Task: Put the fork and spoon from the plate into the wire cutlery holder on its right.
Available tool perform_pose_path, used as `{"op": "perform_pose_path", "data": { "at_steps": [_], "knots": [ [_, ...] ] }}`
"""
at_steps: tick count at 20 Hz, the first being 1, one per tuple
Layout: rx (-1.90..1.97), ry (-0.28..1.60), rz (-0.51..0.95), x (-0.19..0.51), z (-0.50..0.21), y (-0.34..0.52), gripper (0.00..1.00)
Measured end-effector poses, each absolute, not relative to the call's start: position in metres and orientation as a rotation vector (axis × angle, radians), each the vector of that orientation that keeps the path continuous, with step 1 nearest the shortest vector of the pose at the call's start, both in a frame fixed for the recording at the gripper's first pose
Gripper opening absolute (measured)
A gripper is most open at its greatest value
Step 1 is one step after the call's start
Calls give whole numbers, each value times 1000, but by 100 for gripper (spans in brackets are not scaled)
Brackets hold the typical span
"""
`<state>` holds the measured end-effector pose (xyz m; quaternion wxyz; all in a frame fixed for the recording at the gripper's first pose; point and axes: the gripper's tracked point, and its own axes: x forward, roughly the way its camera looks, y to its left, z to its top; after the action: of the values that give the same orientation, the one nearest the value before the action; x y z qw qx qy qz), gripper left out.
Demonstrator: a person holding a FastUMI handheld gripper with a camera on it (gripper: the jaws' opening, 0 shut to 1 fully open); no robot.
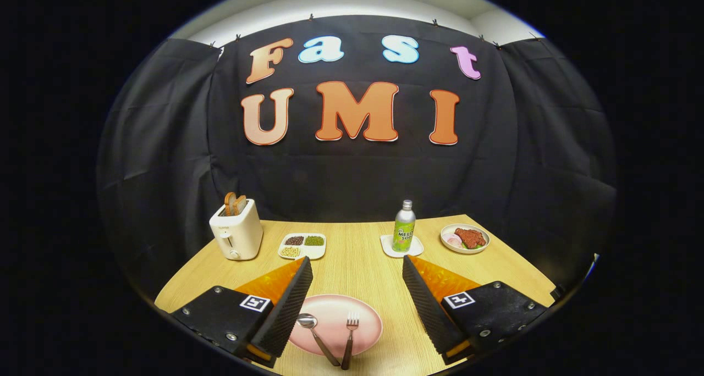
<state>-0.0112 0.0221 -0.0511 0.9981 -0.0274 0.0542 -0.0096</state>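
Two utensils: spoon (311,325) and fork (350,332) lie side by side on the pink plate (366,315), heads pointing away from the camera, handles running off the near rim.
Gripper view, claw: claw (357,267) fingers stand wide apart, clamped on nothing, hovering above the plate with both utensils low between them.
Gripper view, target: wire cutlery holder cannot be located from this position; its place to the right of the plate is unconfirmed.
Step in hand: judged as the approach to the first pick; nothing has been lifted yet.
Risk 1: spoon and fork lie close together; a wide closure could catch both or push one off the plate.
Risk 2: thin, flat handles on a smooth plate may slip from the fingers if the grasp comes down too shallow.
Risk 3: with the holder unsighted, a carry to the right could miss its opening.
Desk: light wood-grain desk (357,255), carrying a toaster (237,234) with bread, a divided dish (302,245) of beans, a bottle (404,227) on a coaster, and a food plate (465,238).
Room: black cloth walls on all sides, pale ceiling above.
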Motion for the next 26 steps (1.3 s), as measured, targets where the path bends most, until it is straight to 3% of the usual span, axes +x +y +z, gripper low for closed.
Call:
{"op": "perform_pose_path", "data": {
  "at_steps": [10, 18, 22, 26],
  "knots": [
    [-61, 126, -9, -6, -64, 22, 99],
    [-105, 223, -6, -3, -123, 14, 98],
    [-138, 308, 9, -3, -164, 14, 92],
    [-150, 404, 38, -7, -206, 19, 77]
  ]
}}
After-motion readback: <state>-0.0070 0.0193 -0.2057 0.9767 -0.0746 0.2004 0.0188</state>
